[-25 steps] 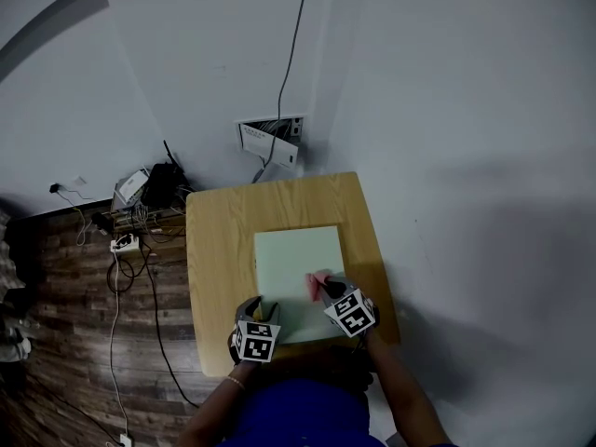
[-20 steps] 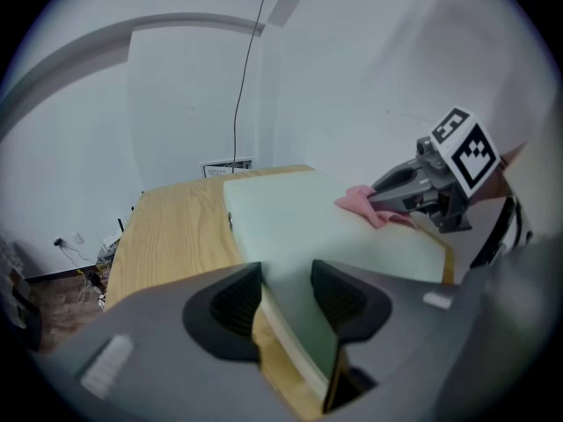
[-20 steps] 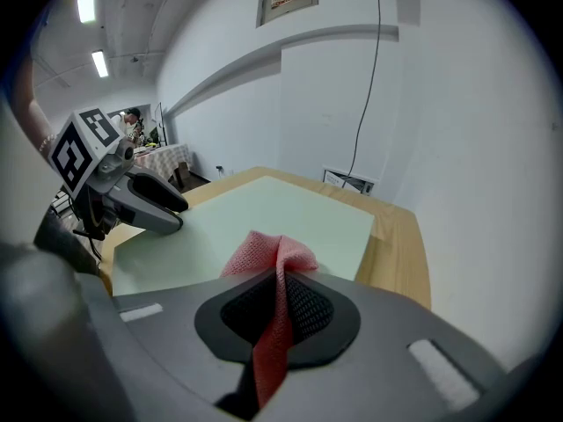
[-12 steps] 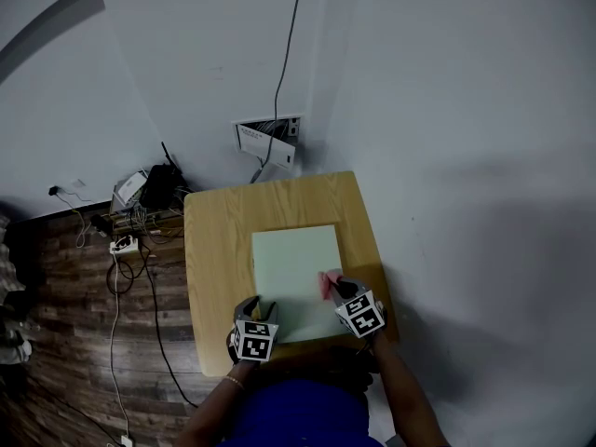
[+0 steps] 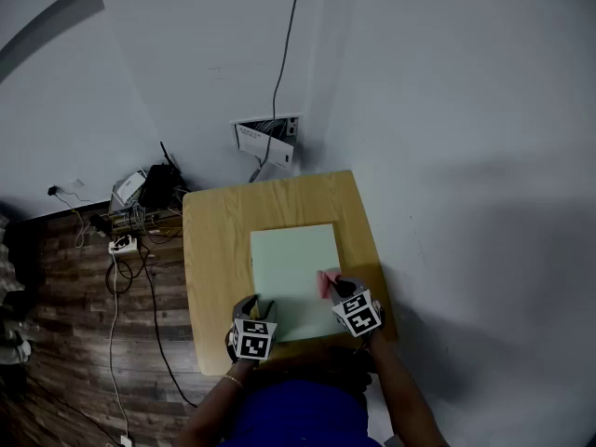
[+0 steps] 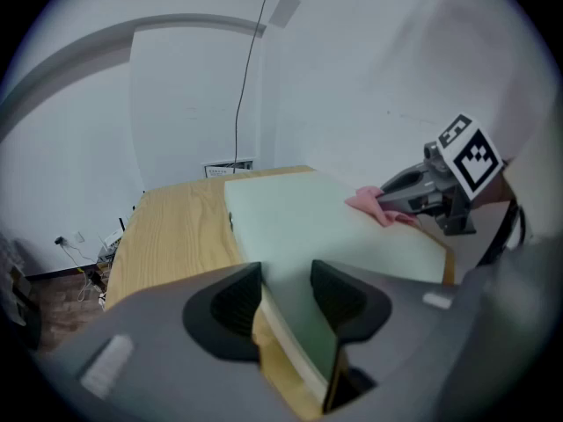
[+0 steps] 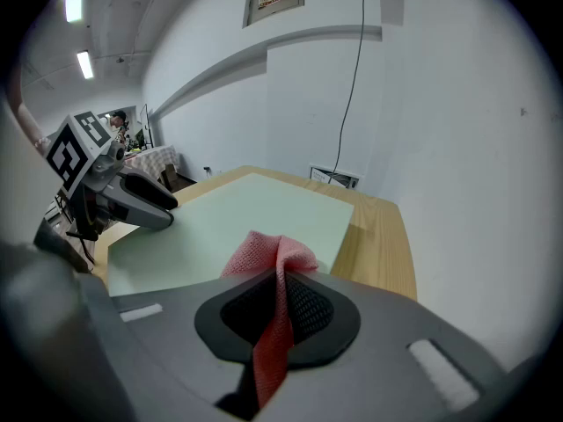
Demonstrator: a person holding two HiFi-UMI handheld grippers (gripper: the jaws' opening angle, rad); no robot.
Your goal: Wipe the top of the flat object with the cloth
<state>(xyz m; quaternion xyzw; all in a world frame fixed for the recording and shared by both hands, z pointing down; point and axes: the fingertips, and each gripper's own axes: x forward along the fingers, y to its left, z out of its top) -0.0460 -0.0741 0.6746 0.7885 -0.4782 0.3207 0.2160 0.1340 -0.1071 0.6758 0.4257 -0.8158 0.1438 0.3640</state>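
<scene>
Head view, right gripper (image 5: 335,286) pinching cloth (image 5: 325,281) shifted rightward, left gripper (image 5: 265,304) clamping flat object (image 5: 291,261)

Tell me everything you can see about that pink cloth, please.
The cloth is small and pink, with what looks like an open mesh weave, soft and crumpled. The right gripper is shut on it: a strip runs down between the jaws, and a bunched fold sticks out beyond their tips. That fold rests on top of the pale green board, near its right edge in the head view. Nothing else touches it.
</scene>
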